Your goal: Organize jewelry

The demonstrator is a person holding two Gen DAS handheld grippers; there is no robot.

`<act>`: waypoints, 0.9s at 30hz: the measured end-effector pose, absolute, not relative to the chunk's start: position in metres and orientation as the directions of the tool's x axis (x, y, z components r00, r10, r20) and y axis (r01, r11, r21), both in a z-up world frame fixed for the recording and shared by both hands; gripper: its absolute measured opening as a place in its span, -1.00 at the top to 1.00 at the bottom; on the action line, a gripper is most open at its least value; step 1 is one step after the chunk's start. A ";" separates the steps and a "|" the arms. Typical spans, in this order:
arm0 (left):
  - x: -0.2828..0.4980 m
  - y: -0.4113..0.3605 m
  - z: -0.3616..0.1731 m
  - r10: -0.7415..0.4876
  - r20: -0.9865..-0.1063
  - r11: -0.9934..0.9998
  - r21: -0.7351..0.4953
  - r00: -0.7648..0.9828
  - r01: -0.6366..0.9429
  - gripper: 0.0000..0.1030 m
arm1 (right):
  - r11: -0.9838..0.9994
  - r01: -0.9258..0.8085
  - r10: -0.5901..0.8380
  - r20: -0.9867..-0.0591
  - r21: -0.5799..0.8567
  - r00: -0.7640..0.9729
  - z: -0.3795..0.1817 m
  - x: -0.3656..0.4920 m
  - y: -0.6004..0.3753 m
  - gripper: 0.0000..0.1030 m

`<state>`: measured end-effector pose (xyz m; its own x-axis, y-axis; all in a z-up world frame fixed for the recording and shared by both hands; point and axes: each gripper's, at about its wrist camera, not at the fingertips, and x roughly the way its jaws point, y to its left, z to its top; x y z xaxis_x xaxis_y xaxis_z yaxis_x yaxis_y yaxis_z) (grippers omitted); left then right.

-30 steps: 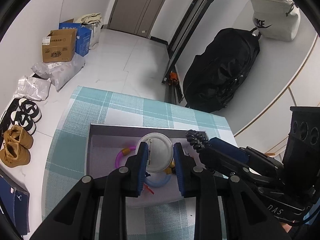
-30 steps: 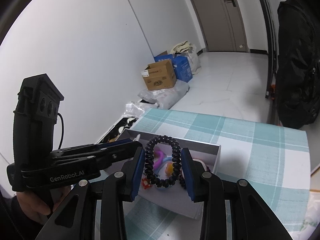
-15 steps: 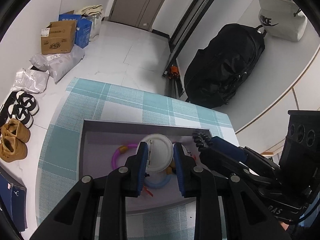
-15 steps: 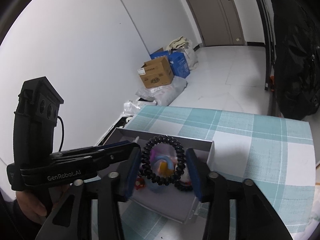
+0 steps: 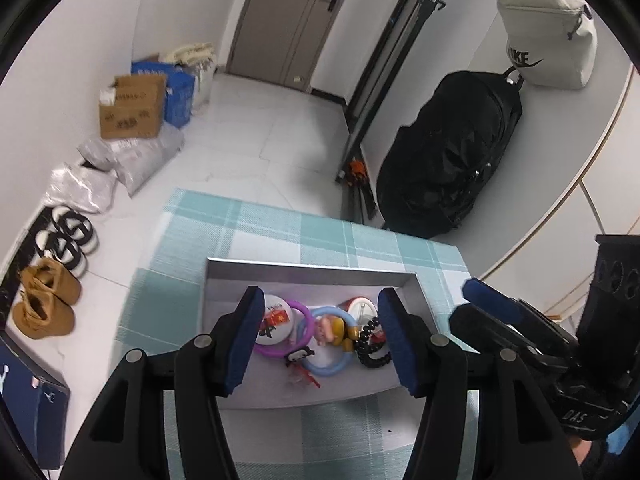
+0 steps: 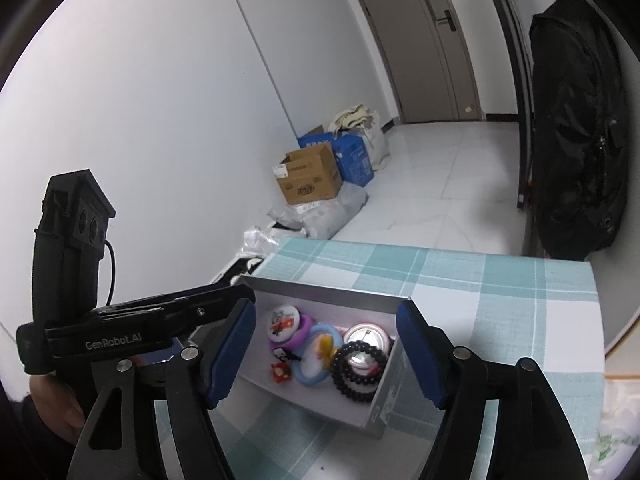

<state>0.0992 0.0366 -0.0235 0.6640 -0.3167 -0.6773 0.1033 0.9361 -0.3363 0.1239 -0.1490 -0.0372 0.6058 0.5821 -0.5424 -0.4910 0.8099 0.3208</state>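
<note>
Checked cloth (image 5: 248,224) covers the table; on it a gray box (image 5: 308,269) holds a black bead bracelet (image 6: 354,372) against its right wall, rings and badges beside it. Left gripper (image 5: 322,342) and right gripper (image 6: 326,354) hover above, jaws opening, pinching nothing. Bare cloth lies beyond the box's far edge.

One box (image 6: 390,396) on the table (image 6: 500,280) holds two round badges (image 6: 283,322), two rings – purple (image 6: 301,330) and blue (image 6: 310,376) – one black bead bracelet (image 6: 354,384) and a few small charms (image 6: 280,372).
</note>
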 end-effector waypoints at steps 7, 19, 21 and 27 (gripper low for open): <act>0.074 0.037 -0.010 -0.245 -0.633 0.957 -0.278 0.734 0.079 -0.33 | 0.828 -0.469 0.559 -0.524 0.308 0.642 -0.029 0.098 -0.156 -0.56; 0.039 0.035 0.000 -0.123 -0.593 0.980 -0.200 0.795 0.003 -0.38 | 0.840 -0.477 0.541 -0.465 0.260 0.701 -0.016 0.058 -0.161 -0.71; 0.035 0.033 0.000 -0.110 -0.592 0.983 -0.181 0.799 0.001 -0.38 | 0.841 -0.478 0.539 -0.462 0.252 0.704 -0.015 0.055 -0.160 -0.72; 0.023 0.027 -0.002 -0.094 -0.584 0.990 -0.143 0.806 0.012 -0.39 | 0.849 -0.477 0.526 -0.454 0.228 0.719 -0.015 0.045 -0.162 -0.74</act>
<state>0.0228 0.0267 -0.0018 0.8065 -0.0943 -0.5837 0.0123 0.9897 -0.1429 0.0448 -0.1623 -0.0153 0.7192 0.5264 -0.4536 -0.4772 0.8486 0.2283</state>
